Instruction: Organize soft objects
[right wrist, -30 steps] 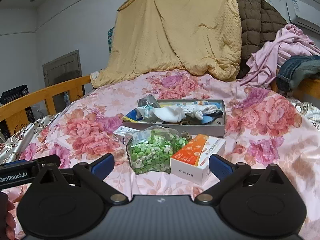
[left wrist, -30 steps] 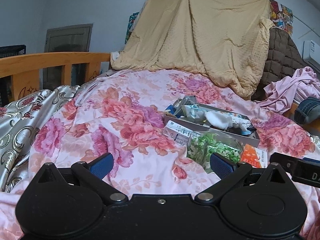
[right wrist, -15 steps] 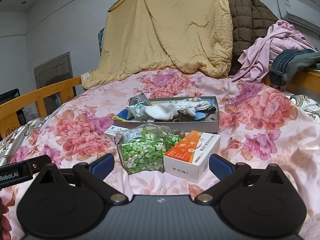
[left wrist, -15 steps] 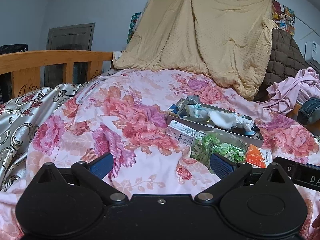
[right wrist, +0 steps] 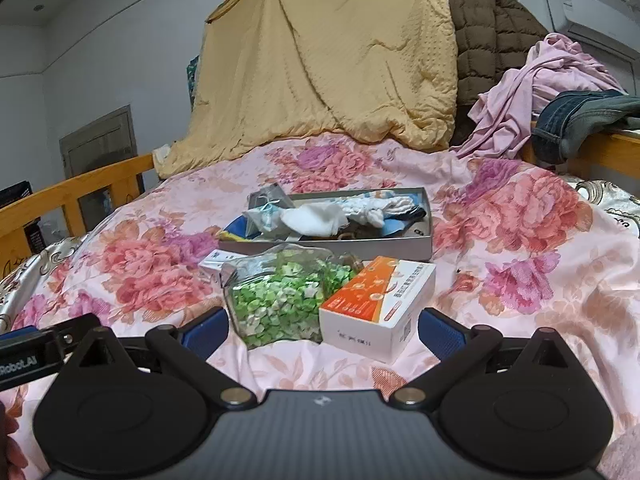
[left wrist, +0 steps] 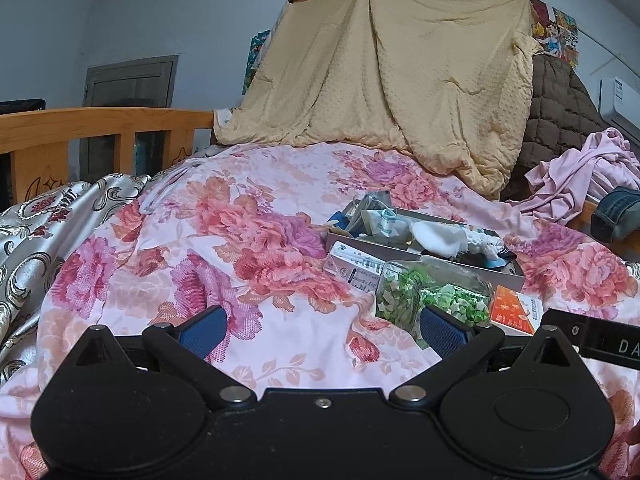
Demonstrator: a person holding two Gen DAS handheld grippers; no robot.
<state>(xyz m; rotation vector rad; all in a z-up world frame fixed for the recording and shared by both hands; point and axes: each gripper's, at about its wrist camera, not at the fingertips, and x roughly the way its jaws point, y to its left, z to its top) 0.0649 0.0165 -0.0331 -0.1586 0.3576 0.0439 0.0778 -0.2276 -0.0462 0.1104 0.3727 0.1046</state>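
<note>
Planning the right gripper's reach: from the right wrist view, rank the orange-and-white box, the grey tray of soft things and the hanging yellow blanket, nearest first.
From the right gripper:
1. Orange-and-white box, just ahead, slightly right, on the floral bedspread.
2. Grey tray, behind the box, mid-bed, holding soft things.
3. Yellow blanket, hanging at the far end of the bed.

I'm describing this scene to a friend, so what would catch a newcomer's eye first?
Probably the clear bag of green pieces and the orange-and-white box, side by side on the floral bedspread just ahead of the open right gripper. Behind them lies a shallow grey box of white cloths, with a tan quilt draped high beyond.
</note>
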